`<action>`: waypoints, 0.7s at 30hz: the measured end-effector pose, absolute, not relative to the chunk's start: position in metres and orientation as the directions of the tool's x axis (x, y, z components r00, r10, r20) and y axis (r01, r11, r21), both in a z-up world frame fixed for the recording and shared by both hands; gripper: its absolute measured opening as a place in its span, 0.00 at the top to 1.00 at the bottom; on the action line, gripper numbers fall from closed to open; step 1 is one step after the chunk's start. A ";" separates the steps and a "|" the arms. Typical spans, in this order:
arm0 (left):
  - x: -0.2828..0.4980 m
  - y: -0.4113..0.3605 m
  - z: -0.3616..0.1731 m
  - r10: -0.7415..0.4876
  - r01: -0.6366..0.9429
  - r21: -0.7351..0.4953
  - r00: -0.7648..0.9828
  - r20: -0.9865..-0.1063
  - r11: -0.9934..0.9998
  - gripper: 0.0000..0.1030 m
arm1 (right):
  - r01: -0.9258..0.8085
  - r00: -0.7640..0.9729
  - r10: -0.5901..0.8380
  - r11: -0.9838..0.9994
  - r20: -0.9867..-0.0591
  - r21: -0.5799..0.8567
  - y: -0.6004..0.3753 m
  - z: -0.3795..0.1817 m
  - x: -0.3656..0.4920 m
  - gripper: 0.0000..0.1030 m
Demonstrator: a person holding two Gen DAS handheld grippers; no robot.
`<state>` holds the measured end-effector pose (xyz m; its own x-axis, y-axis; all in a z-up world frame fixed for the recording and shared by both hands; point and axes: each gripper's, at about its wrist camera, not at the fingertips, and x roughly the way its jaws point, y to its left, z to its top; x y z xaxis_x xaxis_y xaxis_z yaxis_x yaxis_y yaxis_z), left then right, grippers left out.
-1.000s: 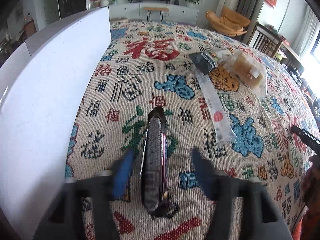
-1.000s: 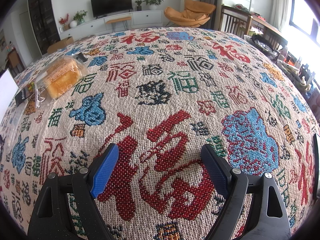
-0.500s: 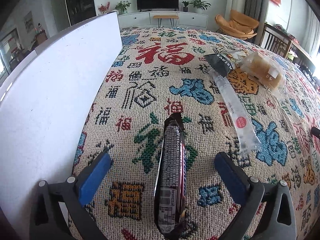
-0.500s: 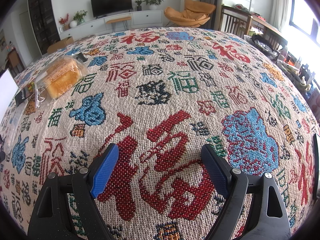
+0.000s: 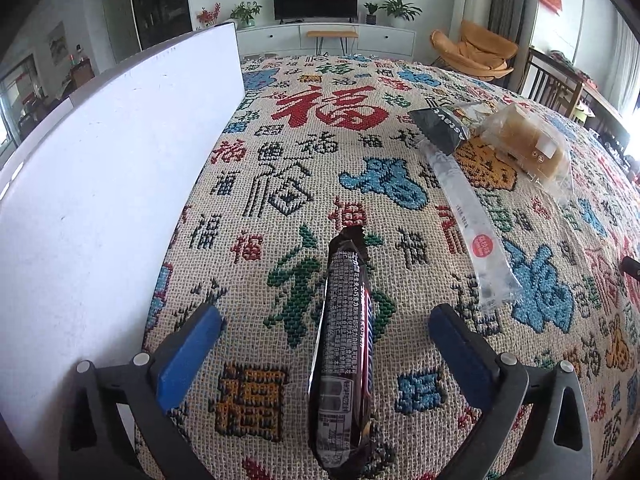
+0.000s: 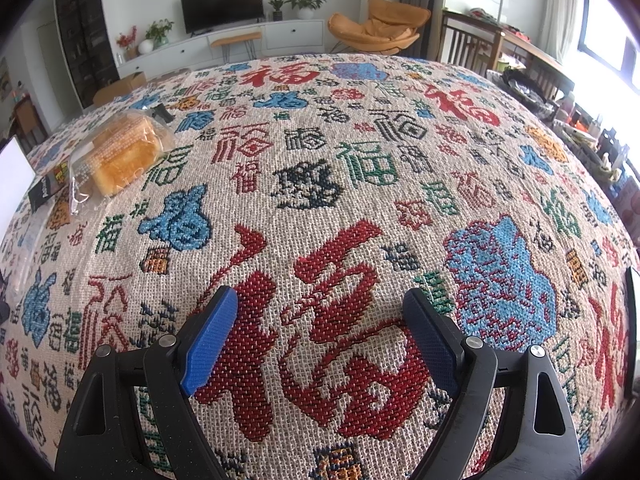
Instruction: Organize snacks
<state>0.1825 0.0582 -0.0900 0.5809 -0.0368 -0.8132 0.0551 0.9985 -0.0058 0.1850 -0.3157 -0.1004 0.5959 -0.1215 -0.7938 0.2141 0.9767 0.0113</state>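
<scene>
The left gripper's (image 5: 325,322) fingers (image 5: 188,354) stood spread wide, clear of the dark bar (image 5: 346,356) lying lengthwise between them on the cloth (image 5: 280,168) beside the white board (image 5: 112,184), apparently just laid there, while the right gripper (image 6: 320,334) hung parted and empty.

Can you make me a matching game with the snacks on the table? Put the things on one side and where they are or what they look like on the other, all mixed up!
Things:
1. dark candy bar
2. bread in a clear bag
3. long clear packet
4. white box

Clues:
A. has a red round sticker
B. stands along the left edge of the left wrist view
C. lies between the open fingers of the left gripper, touching neither
D. golden and squarish, far right on the cloth

Pairs: 1-C, 2-D, 3-A, 4-B
</scene>
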 end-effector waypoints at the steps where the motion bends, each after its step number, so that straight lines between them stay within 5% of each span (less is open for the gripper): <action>1: 0.183 0.059 -0.090 -0.038 0.055 -0.007 0.581 -0.813 0.998 0.00 | 0.237 0.576 -0.147 0.971 -0.804 -0.008 -0.309 -0.097 0.186 0.16; 8: 0.184 0.058 -0.090 -0.038 0.055 -0.007 0.581 -0.813 0.998 0.00 | -0.164 0.528 0.254 0.967 -0.810 0.196 -0.150 -0.055 0.219 0.18; 15: 0.184 0.058 -0.090 -0.038 0.055 -0.007 0.581 -0.813 0.998 0.00 | -0.333 0.327 0.263 0.931 -0.908 0.150 -0.035 -0.084 0.287 0.22; 16: 0.184 0.058 -0.090 -0.038 0.055 -0.007 0.581 -0.813 0.998 0.00 | -0.342 0.342 0.238 0.933 -0.909 0.115 -0.032 -0.084 0.288 0.29; 17: 0.184 0.058 -0.090 -0.038 0.055 -0.007 0.581 -0.813 0.998 0.00 | -0.359 0.359 0.206 0.931 -0.910 0.069 -0.029 -0.083 0.285 0.52; 19: 0.184 0.058 -0.090 -0.038 0.055 -0.008 0.581 -0.813 0.998 0.00 | -0.376 0.371 0.187 0.926 -0.910 0.037 -0.032 -0.080 0.279 0.74; 21: 0.184 0.058 -0.090 -0.038 0.055 -0.007 0.581 -0.813 0.998 0.00 | -0.384 0.334 0.233 0.919 -0.913 0.094 -0.047 -0.078 0.272 0.81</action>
<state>0.1837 0.0585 -0.0902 0.5808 -0.0379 -0.8131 0.0549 0.9985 -0.0073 0.2723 -0.0469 -0.0780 0.3338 0.2328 -0.9134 -0.3838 0.9186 0.0939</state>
